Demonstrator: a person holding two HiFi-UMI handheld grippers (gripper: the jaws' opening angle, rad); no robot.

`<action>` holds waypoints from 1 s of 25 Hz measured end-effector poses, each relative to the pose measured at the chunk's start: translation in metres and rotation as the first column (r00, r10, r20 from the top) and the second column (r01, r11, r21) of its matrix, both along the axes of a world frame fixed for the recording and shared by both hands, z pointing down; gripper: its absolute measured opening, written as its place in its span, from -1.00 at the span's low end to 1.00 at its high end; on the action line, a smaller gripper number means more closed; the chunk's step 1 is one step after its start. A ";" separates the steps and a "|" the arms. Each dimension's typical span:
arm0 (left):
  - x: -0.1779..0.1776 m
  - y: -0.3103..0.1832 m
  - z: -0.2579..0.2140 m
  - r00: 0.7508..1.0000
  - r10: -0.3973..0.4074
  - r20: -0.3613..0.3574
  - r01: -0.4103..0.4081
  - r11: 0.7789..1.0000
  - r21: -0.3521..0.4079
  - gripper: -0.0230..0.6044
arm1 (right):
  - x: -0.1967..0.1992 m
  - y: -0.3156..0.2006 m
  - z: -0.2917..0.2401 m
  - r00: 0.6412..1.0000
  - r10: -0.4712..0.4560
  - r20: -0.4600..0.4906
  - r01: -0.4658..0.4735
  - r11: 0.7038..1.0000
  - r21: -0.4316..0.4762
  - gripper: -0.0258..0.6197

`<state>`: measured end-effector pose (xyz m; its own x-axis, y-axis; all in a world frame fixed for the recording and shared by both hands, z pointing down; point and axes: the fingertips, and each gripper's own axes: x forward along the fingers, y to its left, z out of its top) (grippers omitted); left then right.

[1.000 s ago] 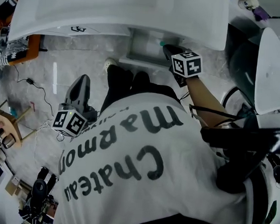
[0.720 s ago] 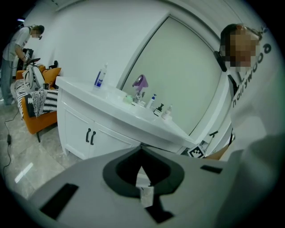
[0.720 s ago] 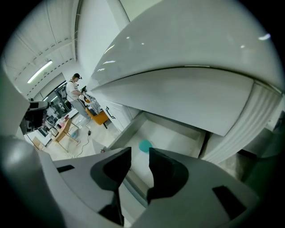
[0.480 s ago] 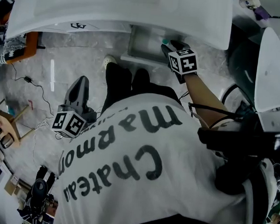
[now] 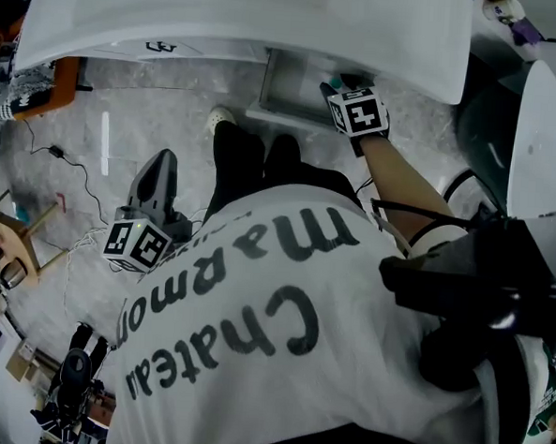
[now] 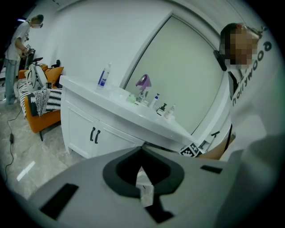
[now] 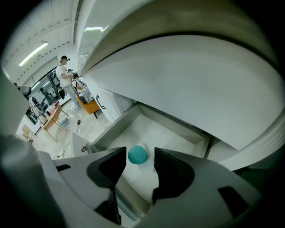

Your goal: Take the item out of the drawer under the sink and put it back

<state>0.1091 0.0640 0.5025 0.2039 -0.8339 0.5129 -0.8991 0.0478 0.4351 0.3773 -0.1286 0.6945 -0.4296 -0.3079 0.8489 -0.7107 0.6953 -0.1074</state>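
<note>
The white drawer (image 5: 288, 87) under the sink stands pulled out. In the right gripper view its wall (image 7: 116, 126) frames a teal round item (image 7: 137, 154) standing on the drawer floor. My right gripper (image 7: 140, 153) hovers over the drawer, jaws opening, one on each side of the item, pads not pressing it. In the head view the right gripper (image 5: 341, 83) reaches in under the counter edge. My left gripper (image 5: 162, 167) hangs low by my left leg, shut and holding nothing; in its own view the left gripper (image 6: 141, 165) has its jaws meeting.
The white vanity counter (image 5: 253, 18) overhangs the drawer. Several bottles (image 6: 103, 75) stand on it, cabinet doors with black handles (image 6: 94, 135) below. My legs (image 5: 254, 159) are right in front of the drawer. A cable (image 5: 70, 171) trails on the floor. An orange chair (image 6: 44, 120) stands at left.
My right hand has pushed further in under the counter over the drawer. The left gripper has stayed where it was.
</note>
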 end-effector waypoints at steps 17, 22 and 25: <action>0.003 -0.005 0.004 1.000 0.022 0.011 -0.022 1.000 -0.002 -0.90 | -0.003 -0.010 0.012 1.000 0.017 -0.020 -0.017 1.000 0.001 -0.44; 0.007 -0.006 0.003 0.999 0.038 0.014 -0.038 0.999 -0.003 -0.90 | -0.001 -0.009 0.011 0.999 0.048 -0.011 -0.048 0.999 -0.005 -0.44; 0.007 -0.009 0.002 0.999 0.041 0.015 -0.041 0.999 -0.001 -0.90 | -0.001 -0.010 0.009 0.999 0.047 -0.006 -0.047 0.999 0.003 -0.44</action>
